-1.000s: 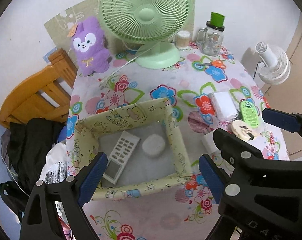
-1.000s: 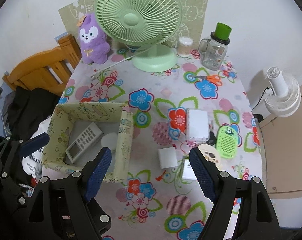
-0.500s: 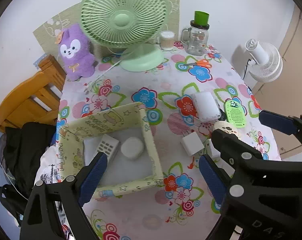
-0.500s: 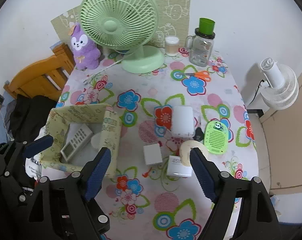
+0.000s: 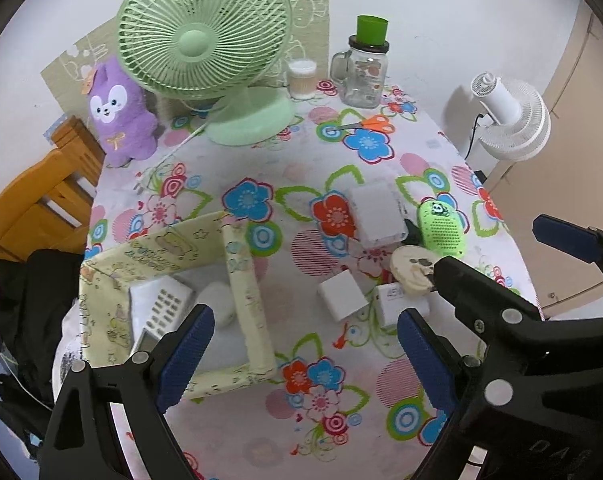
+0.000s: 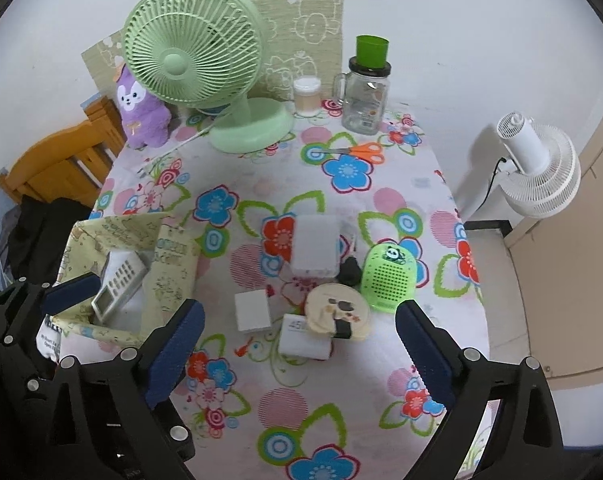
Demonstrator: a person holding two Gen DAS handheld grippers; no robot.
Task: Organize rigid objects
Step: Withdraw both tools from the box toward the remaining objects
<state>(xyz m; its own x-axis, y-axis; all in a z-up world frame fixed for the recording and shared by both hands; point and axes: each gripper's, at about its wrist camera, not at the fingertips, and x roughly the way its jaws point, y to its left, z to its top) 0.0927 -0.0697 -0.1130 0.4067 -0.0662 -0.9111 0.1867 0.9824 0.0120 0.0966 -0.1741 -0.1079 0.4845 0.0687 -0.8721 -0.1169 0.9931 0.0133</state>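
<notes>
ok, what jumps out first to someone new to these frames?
The big green fan at the back of the flowered tablecloth, with a purple plush toy to its left. At the table's left edge a yellow fabric box holds a remote. To its right lies a cluster of small items, among them a green panda-faced gadget.

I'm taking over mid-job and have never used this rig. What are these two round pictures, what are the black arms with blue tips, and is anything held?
No robot here: a person carries a two-finger gripper in each hand, each with a fisheye camera looking along its fingers. One picture is from the left gripper, the other from the right gripper; its jaws have just been opening. Both are open and hold nothing.

On the floral tablecloth a yellow fabric box already holds a remote control and a round white object. Loose beside it: a white cube, a white charger box, a round cream case, a green panda speaker and a clear plastic box.
</notes>
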